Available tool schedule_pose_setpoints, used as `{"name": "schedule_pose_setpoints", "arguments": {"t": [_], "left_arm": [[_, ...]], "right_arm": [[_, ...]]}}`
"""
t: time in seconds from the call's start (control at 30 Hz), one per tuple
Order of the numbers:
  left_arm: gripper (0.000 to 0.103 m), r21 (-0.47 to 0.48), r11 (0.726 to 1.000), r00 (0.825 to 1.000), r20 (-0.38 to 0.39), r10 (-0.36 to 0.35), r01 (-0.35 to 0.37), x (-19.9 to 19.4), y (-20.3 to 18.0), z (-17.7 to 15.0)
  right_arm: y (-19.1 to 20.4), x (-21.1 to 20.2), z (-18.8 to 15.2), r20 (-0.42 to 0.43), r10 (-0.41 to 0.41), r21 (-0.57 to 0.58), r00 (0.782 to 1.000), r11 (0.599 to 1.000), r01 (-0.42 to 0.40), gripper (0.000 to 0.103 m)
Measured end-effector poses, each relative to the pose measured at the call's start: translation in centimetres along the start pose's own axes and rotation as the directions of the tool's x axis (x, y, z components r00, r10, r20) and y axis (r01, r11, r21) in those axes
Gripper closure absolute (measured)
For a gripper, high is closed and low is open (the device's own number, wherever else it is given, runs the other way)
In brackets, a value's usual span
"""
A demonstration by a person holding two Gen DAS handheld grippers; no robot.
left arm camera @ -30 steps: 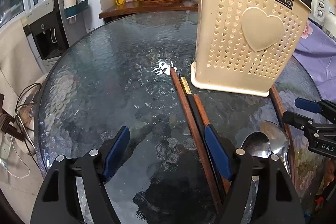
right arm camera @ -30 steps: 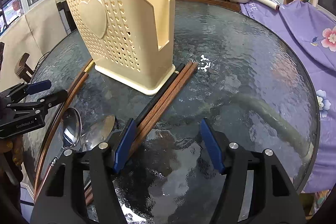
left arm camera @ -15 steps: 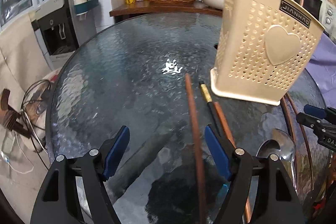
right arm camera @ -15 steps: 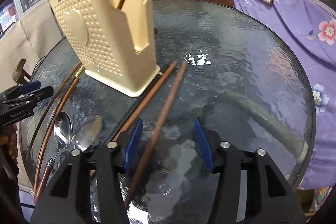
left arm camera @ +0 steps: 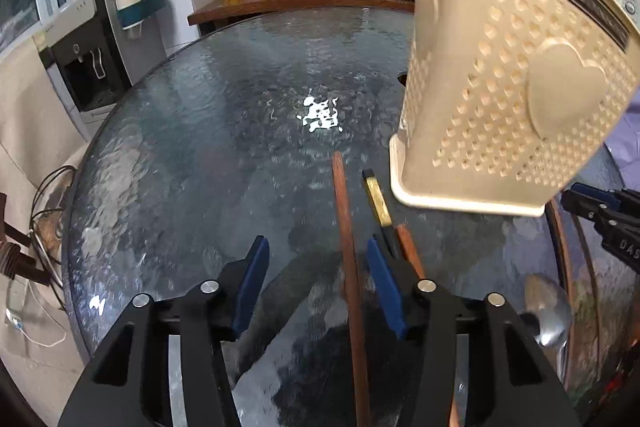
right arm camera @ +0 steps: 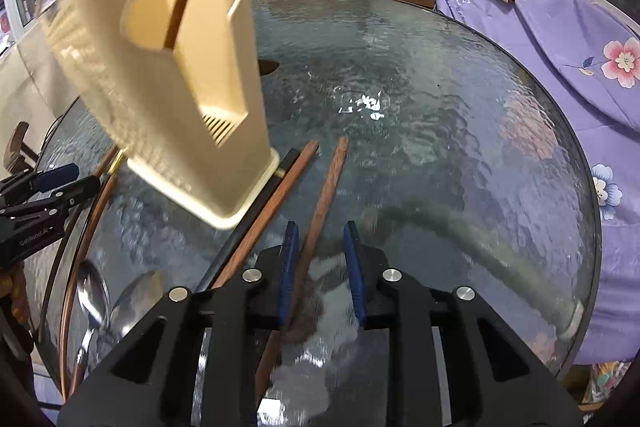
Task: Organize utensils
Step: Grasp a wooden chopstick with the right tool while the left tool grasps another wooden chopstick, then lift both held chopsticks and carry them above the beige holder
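Nearest, the right gripper (right arm camera: 320, 269), jaws just closing with a brown chopstick (right arm camera: 320, 203) between them, and the half-open, closing left gripper (left arm camera: 316, 283) straddle chopsticks on the glass table (right arm camera: 460, 99), before the cream utensil holder (left arm camera: 500, 87).

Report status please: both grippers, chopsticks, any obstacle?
Left hand-held gripper, right hand-held gripper: open, closing around one brown chopstick. Cream utensil holder stands close beside it.

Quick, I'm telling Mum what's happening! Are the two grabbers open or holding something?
Left gripper: open, just been closing, brown chopstick between the jaws.
Right gripper: open, just been closing around a brown chopstick.
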State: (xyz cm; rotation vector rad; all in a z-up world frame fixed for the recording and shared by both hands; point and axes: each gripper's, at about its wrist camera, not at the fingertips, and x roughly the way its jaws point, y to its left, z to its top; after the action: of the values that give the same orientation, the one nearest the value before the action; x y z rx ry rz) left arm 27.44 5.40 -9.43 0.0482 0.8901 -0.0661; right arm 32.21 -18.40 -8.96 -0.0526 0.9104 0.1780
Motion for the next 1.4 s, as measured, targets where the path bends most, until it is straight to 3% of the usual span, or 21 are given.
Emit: {"name": "schedule_pose_setpoints", "arguments": {"t": [0.33, 0.6, 0.77, 1.1, 1.4], "left_arm": [[0.056, 0.031, 0.999, 0.997, -0.076, -0.007, 0.01, 2.1, -0.4, 3.4], [0.085, 0.059, 0.998, 0.997, -0.072, -0.019, 0.023, 2.2, -1.5, 3.6], [0.095, 0.072, 0.997, 0.998, -0.064, -0.013, 0.018, 2.0, -2.5, 3.2], [0.096, 0.02, 0.998, 0.997, -0.061, -0.055, 0.056, 1.7, -1.7, 3.0], [0.096, -0.059, 0.99, 0.991, 0.016, -0.131, 0.132, -1.4, 0.0, 2.7]], "right_arm": [[-0.3, 2.0, 2.6, -0.016, -0.014, 0.0, 1.0, 1.0, 0.014, 0.091], [-0.4, 2.1, 2.6, -0.003, -0.006, 0.014, 1.0, 1.0, 0.006, 0.092], [-0.7, 1.6, 2.0, 0.001, 0.024, 0.036, 1.0, 0.999, -0.024, 0.095], [-1.6, 0.4, 2.3, 0.043, 0.09, 0.083, 0.995, 0.992, -0.094, 0.095], [-2.3, -2.3, 2.7, 0.129, 0.148, 0.107, 0.981, 0.981, -0.162, 0.095]]}}
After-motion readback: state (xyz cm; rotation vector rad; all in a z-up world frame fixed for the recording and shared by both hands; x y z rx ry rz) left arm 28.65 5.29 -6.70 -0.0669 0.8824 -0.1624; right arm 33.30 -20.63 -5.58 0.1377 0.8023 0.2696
